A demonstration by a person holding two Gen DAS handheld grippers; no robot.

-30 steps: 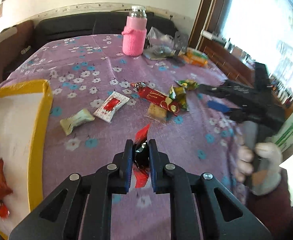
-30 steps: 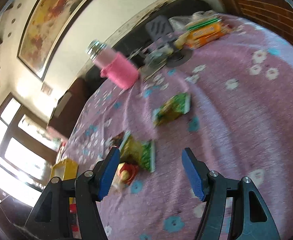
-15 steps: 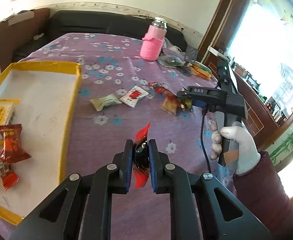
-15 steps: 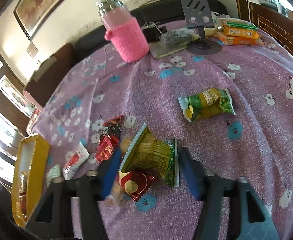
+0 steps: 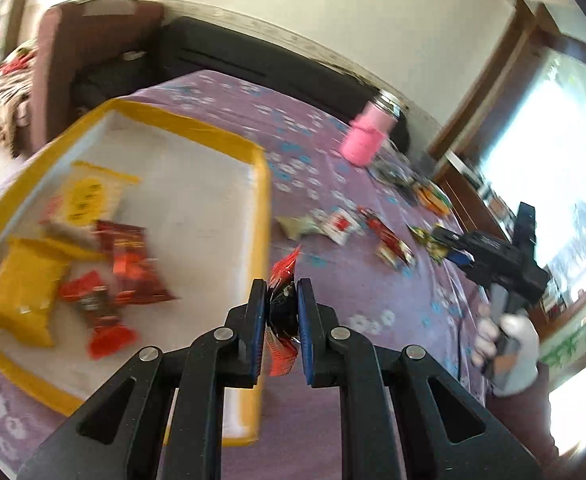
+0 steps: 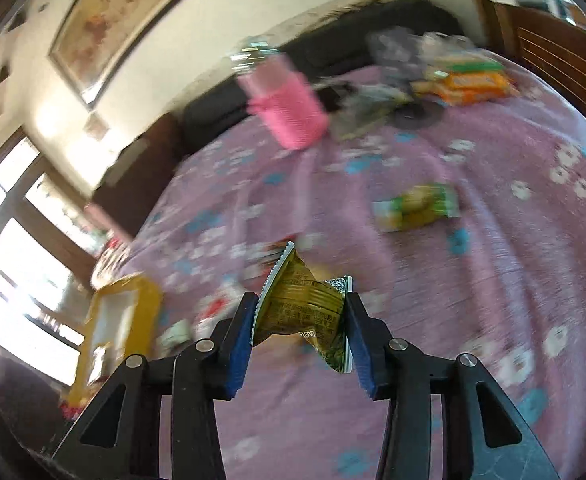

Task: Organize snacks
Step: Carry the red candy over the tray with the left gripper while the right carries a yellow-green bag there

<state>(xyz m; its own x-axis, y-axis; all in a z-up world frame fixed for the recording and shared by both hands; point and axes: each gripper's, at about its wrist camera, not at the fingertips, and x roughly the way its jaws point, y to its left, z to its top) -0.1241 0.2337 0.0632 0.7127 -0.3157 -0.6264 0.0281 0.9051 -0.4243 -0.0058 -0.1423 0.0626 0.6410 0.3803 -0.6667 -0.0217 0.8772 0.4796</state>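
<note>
My left gripper point(image 5: 281, 308) is shut on a red and black candy wrapper point(image 5: 283, 292) and holds it above the right rim of the yellow tray point(image 5: 261, 208). The tray holds several yellow and red snack packs point(image 5: 129, 264). My right gripper point(image 6: 301, 316) is shut on a green-gold snack packet point(image 6: 305, 304) and holds it above the purple flowered cloth point(image 6: 473, 280). The right gripper also shows in the left wrist view point(image 5: 459, 250), over the loose snacks point(image 5: 389, 244). Another green snack pack point(image 6: 417, 206) lies on the cloth further off.
A pink-sleeved bottle point(image 5: 367, 140) stands at the back of the table, also in the right wrist view point(image 6: 289, 108). Behind it lie orange and green packets point(image 6: 469, 80) and a phone stand. A black sofa point(image 5: 253, 60) runs along the wall.
My left gripper swung left with the candy until the tray filled the view. My right gripper closed on the green-gold packet and lifted it off the cloth.
</note>
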